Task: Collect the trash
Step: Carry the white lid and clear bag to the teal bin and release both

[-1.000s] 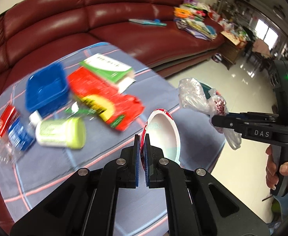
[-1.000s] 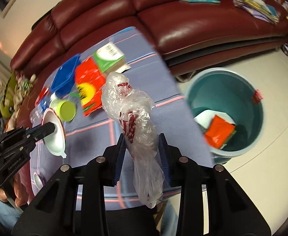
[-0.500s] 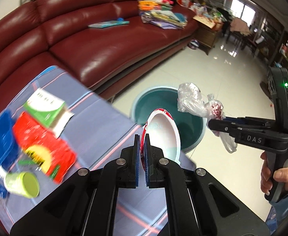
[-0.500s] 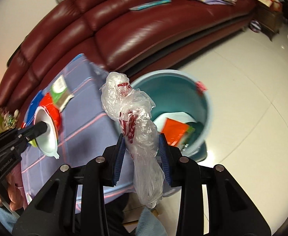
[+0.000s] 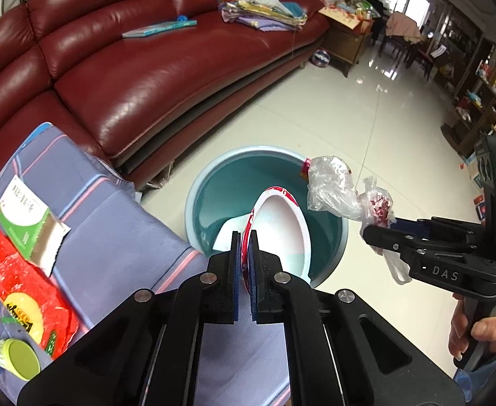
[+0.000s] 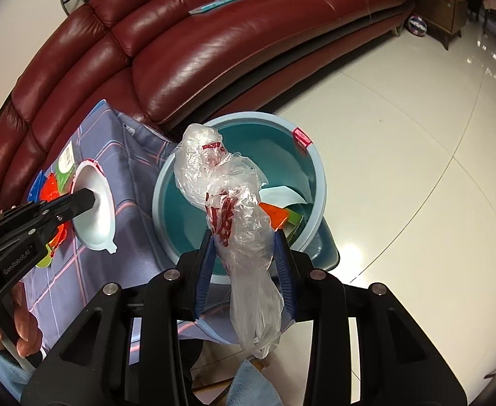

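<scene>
A white paper bowl with a red rim [image 5: 283,233] is pinched at its edge by my left gripper [image 5: 244,253], shut on it; it hangs in front of the teal bin [image 5: 214,182] in the left wrist view. In the right wrist view the same bowl [image 6: 93,209] is over the table edge beside the bin [image 6: 312,165]. My right gripper [image 6: 244,253] is shut on a crumpled clear plastic bag with red print [image 6: 227,199], held in front of the bin's mouth. That bag [image 5: 336,191] and the right gripper [image 5: 380,233] also show at the right of the left wrist view.
A blue-grey checked tablecloth [image 5: 119,237] carries a green-white box [image 5: 24,216], a red wrapper [image 5: 21,284] and a green-lidded cup [image 5: 14,358]. The bin holds white paper and an orange packet [image 6: 275,215]. A red leather sofa [image 5: 139,77] lies behind; shiny tiled floor [image 5: 366,118] lies to the right.
Both grippers have swung from over the table towards the bin, each keeping its load. The bin now fills the middle of both views, and the table trash has slid to the left.
</scene>
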`<action>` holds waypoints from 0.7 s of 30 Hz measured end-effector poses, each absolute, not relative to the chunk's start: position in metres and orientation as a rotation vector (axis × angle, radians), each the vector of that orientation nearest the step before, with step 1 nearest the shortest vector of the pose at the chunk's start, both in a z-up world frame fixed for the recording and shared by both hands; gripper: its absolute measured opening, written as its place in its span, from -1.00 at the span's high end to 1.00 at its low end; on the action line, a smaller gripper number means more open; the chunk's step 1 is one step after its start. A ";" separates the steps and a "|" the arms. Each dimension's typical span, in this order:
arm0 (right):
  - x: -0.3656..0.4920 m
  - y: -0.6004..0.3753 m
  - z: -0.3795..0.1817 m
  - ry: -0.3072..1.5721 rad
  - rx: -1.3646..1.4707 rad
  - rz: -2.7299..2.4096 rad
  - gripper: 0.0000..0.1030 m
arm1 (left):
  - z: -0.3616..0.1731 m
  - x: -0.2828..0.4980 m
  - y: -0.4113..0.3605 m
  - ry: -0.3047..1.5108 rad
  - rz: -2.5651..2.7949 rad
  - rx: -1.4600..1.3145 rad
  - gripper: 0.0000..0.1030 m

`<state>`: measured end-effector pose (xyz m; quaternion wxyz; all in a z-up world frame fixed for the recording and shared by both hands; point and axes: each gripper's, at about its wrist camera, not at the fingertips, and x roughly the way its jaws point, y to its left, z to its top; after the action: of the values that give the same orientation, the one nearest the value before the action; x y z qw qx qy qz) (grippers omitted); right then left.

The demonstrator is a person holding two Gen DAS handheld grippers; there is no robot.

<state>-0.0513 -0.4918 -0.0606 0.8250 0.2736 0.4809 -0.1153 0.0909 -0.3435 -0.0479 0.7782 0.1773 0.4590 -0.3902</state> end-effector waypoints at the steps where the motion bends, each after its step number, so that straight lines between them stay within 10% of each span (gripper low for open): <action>1: -0.051 -0.493 -0.062 1.026 0.583 -0.246 0.35 | -0.050 0.091 -0.346 0.995 -0.844 0.388 0.90; 21: -0.036 -0.504 -0.086 1.074 0.603 -0.279 0.34 | -0.097 0.113 -0.373 1.093 -0.843 0.411 0.88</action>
<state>-0.0359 -0.5044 -0.0857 0.8072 0.2818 0.5019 -0.1304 0.1128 -0.3731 -0.0975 0.7518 0.1882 0.5004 -0.3860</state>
